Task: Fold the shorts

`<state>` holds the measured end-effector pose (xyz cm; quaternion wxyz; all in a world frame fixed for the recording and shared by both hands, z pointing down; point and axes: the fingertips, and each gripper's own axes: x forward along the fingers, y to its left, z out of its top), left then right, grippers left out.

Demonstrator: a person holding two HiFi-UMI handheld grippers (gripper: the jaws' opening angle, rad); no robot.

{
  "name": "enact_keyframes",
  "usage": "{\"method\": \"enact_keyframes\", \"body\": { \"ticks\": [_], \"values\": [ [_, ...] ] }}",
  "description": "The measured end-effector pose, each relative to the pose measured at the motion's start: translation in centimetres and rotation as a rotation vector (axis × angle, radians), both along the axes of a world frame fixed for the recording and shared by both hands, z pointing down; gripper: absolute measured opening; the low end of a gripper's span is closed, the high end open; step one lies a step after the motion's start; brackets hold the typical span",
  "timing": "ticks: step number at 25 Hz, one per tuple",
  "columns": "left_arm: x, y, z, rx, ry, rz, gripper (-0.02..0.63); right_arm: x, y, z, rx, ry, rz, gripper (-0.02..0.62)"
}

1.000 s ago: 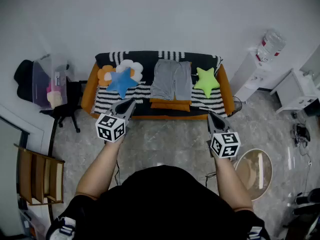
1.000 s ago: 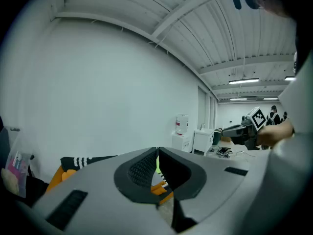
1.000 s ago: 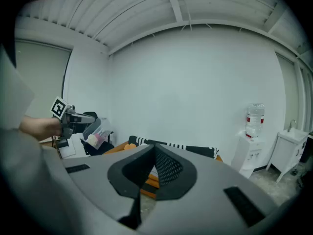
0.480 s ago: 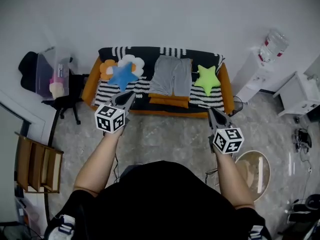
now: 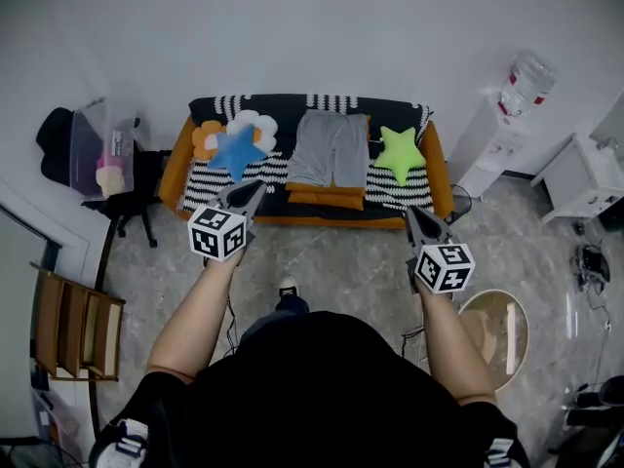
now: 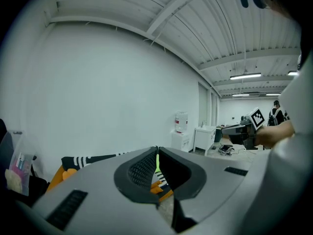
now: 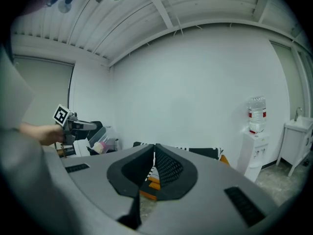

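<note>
Shorts — soft grey cloth; floor — glossy marble.

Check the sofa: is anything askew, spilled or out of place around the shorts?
Nothing stands out. The grey shorts lie spread flat on the sofa, between the blue star cushion and the green star cushion.

left gripper: held forward, pointed slightly down, jaws brought together, nothing gripped | right gripper: likewise held forward, jaws closed and empty | left forearm and right forearm: bare, stretched ahead, kept well apart | shoe: apparently the person's own, seen between the forearms
</note>
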<state>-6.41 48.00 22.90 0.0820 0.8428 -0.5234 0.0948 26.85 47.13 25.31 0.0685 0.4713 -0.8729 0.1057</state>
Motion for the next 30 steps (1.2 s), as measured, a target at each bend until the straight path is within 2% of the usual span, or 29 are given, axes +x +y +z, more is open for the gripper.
{"method": "enact_keyframes", "body": {
  "ticks": [10,21,30],
  "values": [
    [1.8,-1.8,-0.1,0.003,0.010,0.050,0.032,1.2,0.2,-1.1,0.023,-0.004,0.016,0.040],
    [-0.1,-5.9,1.9,-0.014,0.050,0.043,0.034,-0.8,-2.9,0.1,0.008,0.039,0.013,0.046],
    [-0.6,-10.6,3.9,-0.044,0.051,0.052,0.034,-0.4,-6.8,1.7,-0.025,0.082,0.042,0.046]
  ]
}}
